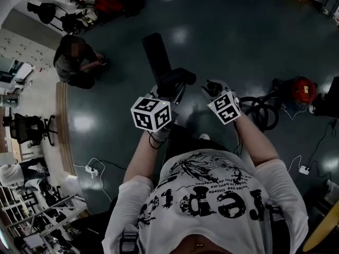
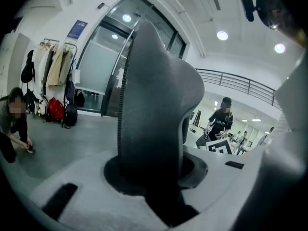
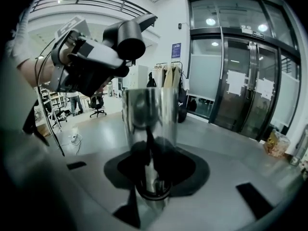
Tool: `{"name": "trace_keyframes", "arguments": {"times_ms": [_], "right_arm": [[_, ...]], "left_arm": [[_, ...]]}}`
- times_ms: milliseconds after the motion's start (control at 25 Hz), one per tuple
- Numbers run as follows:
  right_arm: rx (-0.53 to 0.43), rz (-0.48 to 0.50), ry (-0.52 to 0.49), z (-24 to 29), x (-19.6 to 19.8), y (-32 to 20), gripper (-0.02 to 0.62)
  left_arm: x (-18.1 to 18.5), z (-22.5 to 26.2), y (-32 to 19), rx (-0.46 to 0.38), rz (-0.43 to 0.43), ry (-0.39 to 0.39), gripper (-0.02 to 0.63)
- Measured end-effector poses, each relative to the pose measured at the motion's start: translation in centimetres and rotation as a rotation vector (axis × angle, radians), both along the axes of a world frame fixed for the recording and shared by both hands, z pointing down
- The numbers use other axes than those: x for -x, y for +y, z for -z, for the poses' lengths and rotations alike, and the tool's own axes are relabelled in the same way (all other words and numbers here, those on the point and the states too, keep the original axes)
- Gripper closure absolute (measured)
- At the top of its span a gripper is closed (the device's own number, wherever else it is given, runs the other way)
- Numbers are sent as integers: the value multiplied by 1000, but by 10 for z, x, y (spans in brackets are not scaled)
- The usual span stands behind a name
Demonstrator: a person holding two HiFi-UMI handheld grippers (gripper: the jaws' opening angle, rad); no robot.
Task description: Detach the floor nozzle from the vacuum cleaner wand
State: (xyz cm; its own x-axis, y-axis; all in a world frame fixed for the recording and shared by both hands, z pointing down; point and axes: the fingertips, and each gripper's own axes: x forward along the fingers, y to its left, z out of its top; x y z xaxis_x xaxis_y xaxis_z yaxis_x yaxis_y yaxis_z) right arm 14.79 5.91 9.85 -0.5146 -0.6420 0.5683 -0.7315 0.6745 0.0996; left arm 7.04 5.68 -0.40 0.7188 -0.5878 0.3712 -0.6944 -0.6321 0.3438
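Observation:
In the head view the black floor nozzle (image 1: 157,54) sticks out ahead of me over the dark floor, its curved neck (image 1: 179,78) running back to my left gripper (image 1: 170,91). The left gripper view shows that gripper (image 2: 154,177) shut on the dark grey nozzle neck (image 2: 154,109), which fills the seat between the jaws. My right gripper (image 1: 213,90) is to the right of it. In its own view this gripper (image 3: 151,177) is shut on the shiny metal wand tube (image 3: 148,129). The tube's far end stands free, apart from the nozzle (image 3: 127,37) at upper left.
A red vacuum body (image 1: 303,90) with a coiled black hose (image 1: 260,111) lies on the floor to the right. A person (image 1: 77,60) crouches at the upper left. Power strips and cables (image 1: 91,170) lie at the lower left and right. Office chairs (image 1: 29,128) stand at the left edge.

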Motion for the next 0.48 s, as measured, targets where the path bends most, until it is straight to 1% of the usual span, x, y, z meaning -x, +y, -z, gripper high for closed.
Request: {"name": "trace_keyframes", "arguments": {"times_ms": [120,240,480], "right_arm": [[19,0,15,-17,-1,-8,476],[60,2,30,-44,-2,-14,476],[128,18,83,-104,6,-40,476]], "left_arm": [[11,-27,-7,28,6,36,489],[19,-62,-15,60,6,27,489],[28,-140,-42,197,-6,27,488]]}}
